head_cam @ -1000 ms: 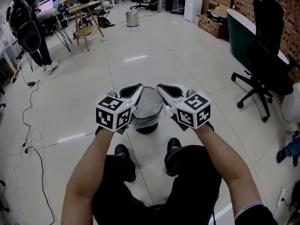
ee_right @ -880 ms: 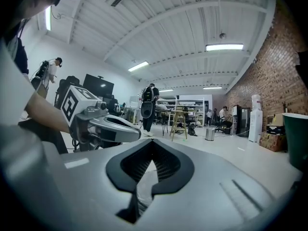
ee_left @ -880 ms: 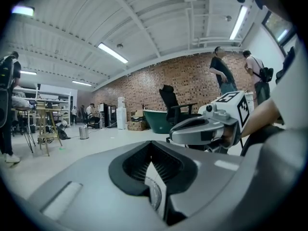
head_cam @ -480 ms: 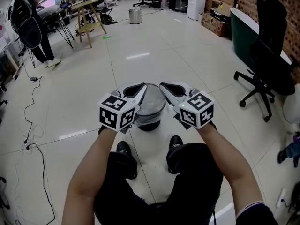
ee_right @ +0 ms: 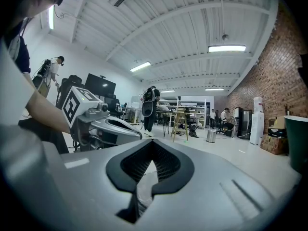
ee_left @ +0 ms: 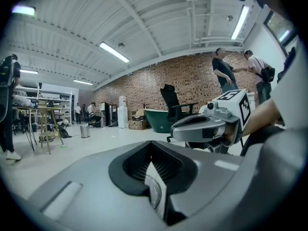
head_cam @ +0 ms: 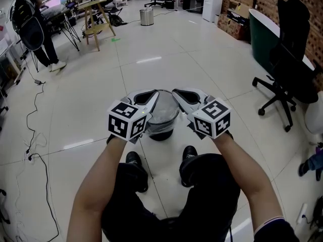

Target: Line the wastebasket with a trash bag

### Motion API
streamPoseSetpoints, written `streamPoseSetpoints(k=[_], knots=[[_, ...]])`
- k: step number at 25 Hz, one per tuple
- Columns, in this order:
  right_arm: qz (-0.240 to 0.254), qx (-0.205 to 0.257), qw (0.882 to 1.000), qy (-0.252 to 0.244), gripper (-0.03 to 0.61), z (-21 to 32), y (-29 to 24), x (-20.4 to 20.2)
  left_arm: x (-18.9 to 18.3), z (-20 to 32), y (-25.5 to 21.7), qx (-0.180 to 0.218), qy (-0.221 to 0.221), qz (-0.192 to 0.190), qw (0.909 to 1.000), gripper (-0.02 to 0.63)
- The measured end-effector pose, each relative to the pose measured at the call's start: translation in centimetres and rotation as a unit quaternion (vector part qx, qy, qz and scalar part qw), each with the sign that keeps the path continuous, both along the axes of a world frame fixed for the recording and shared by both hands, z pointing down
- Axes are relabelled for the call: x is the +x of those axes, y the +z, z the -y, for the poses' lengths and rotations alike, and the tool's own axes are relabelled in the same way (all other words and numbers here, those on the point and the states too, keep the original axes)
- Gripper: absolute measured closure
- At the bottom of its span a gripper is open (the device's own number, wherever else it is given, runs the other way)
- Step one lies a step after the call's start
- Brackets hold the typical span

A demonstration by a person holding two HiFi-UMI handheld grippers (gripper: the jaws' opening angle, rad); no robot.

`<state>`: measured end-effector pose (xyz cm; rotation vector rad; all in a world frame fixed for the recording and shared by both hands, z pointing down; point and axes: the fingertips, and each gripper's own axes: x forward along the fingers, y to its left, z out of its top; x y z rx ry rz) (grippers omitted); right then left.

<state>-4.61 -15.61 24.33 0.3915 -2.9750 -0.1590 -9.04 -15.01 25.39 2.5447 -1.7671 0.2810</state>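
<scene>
Both pairs of jaws are closed on the thin bag (head_cam: 162, 110) over the bin (head_cam: 160, 135). The left gripper (head_cam: 150, 96) holds it at the rim's nine o'clock, the right gripper (head_cam: 175, 95) at three o'clock.

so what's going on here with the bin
A person holds a gripper in each hand over a small wastebasket on the floor by their feet. The left gripper and the right gripper each have jaws shut on thin film of the trash bag, at opposite sides of the rim. The bag hangs inside the basket.
</scene>
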Motion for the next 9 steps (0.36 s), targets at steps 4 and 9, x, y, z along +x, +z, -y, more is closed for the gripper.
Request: streamPoseSetpoints(k=[4, 9], knots=[[0.001, 0.0, 1.0, 0.0, 0.578, 0.01, -0.04, -0.12, -0.23, 0.02, 0.12, -0.001, -0.003, 0.001, 1.0, 0.603], [0.002, 0.001, 1.0, 0.0, 0.578, 0.02, -0.11, -0.02, -0.16, 0.06, 0.15, -0.002, -0.004, 0.0, 1.0, 0.603]])
